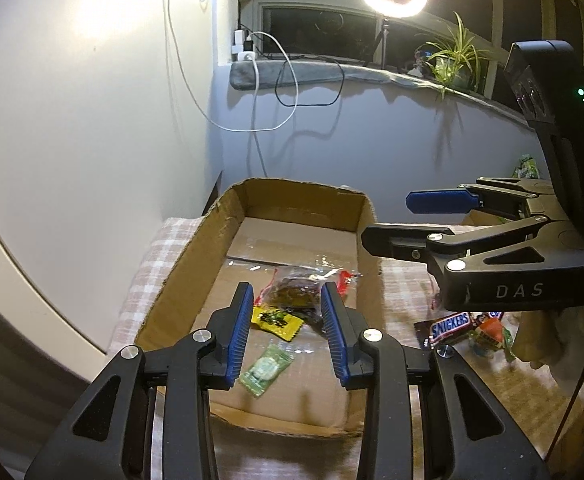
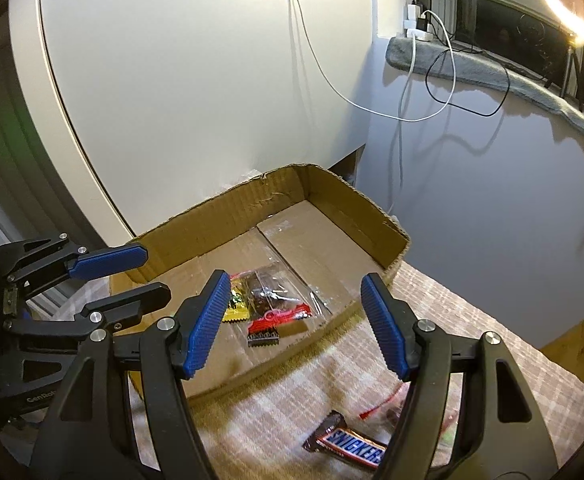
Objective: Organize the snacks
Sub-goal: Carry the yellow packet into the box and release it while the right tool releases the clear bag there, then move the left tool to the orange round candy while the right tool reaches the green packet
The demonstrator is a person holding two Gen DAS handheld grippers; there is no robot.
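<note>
Hovering over the cardboard box, both grippers' fingers gape empty; Snickers bar lies outside.

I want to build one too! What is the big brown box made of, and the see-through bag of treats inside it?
The box looks like plain brown corrugated cardboard: matte, with ragged torn edges and ridges showing along the rim. The see-through bag seems to be thin shiny plastic film, since it crinkles and glints under the light.

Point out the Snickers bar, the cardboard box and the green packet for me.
Snickers bar (image 2: 346, 446): right wrist view, middle of its wrapper.
Cardboard box (image 1: 195, 264): left wrist view, its left wall.
Green packet (image 1: 267, 369): left wrist view, its centre, inside the box.
</note>
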